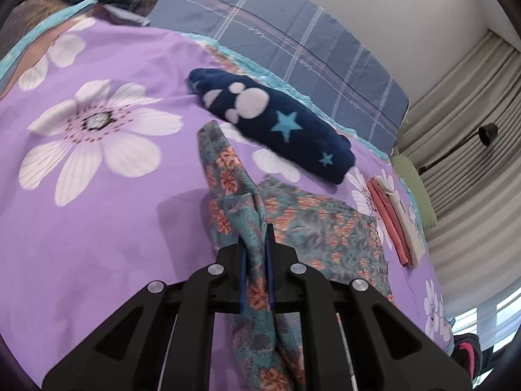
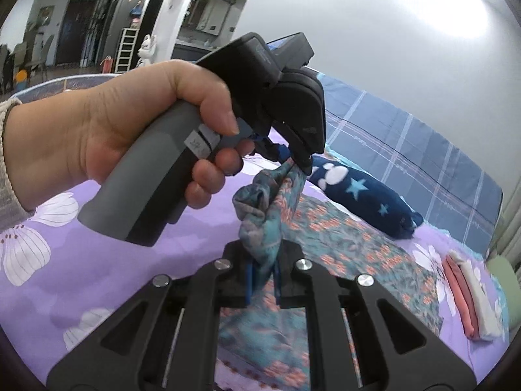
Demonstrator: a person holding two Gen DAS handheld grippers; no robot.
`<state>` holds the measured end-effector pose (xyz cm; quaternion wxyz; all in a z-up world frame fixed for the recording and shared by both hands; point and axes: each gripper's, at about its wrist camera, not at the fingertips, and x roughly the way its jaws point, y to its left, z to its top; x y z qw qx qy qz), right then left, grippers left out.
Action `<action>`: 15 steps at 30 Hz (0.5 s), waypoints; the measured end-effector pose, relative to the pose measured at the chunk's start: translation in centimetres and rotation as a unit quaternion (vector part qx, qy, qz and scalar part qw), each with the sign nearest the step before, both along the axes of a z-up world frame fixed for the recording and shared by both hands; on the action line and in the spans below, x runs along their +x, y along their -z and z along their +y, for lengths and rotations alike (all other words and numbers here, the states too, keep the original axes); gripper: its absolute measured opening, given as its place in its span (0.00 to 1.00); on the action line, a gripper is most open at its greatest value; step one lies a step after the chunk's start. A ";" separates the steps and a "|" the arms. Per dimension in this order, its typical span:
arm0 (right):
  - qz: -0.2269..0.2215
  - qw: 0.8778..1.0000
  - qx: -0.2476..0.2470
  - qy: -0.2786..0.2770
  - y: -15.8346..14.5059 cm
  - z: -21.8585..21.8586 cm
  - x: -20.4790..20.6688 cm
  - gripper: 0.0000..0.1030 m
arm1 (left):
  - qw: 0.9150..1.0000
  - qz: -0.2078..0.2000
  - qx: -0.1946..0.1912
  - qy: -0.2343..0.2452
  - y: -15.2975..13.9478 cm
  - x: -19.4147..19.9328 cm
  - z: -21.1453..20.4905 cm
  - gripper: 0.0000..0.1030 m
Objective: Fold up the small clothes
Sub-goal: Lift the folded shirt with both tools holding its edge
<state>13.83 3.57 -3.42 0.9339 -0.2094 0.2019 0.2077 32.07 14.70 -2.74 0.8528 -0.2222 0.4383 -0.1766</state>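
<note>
A teal garment with orange flowers (image 1: 322, 228) lies partly spread on the purple flowered bedspread (image 1: 107, 215). My left gripper (image 1: 257, 244) is shut on a bunched edge of it and holds that edge above the bed. My right gripper (image 2: 263, 260) is shut on another bunched part of the same garment (image 2: 351, 244). In the right wrist view the left gripper (image 2: 298, 159), held in a hand, pinches the cloth just above and ahead of the right one. The two grippers are close together.
A folded navy fleece with stars (image 1: 273, 117) lies beyond the garment. A stack of folded pink and cream clothes (image 1: 397, 224) sits at the right. A blue plaid pillow (image 1: 293, 32) lines the far side. Curtains (image 1: 472, 163) hang at right.
</note>
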 end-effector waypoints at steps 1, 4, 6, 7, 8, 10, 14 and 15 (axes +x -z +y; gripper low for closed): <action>0.000 1.000 0.004 0.004 -0.2 -0.7 -0.1 0.09 | 1.000 -0.001 0.003 0.003 -0.3 0.0 -0.7 0.09; 0.001 1.000 0.021 0.019 -0.8 -3.1 -0.3 0.09 | 1.000 -0.006 0.011 0.016 -1.4 0.0 -3.3 0.09; 0.003 0.999 0.030 0.028 -1.0 -4.7 -0.4 0.09 | 0.999 -0.011 0.019 0.027 -2.2 0.0 -5.4 0.09; 0.004 0.999 0.035 0.033 -1.1 -5.7 -0.5 0.09 | 0.999 -0.013 0.024 0.031 -2.6 0.0 -6.4 0.09; 0.005 0.998 0.041 0.038 -1.3 -6.7 -0.6 0.09 | 0.999 -0.016 0.030 0.037 -3.0 -0.1 -7.7 0.09; 0.009 0.997 0.054 0.048 -1.5 -8.7 -0.7 0.09 | 0.998 -0.019 0.039 0.047 -3.6 -0.2 -9.8 0.09; 0.024 0.994 0.080 0.070 -1.7 -13.0 -0.9 0.09 | 0.996 -0.031 0.056 0.070 -4.5 -0.7 -15.0 0.08; 0.028 0.993 0.085 0.076 -1.7 -14.0 -1.0 0.09 | 0.995 -0.033 0.060 0.076 -4.5 -0.8 -16.3 0.08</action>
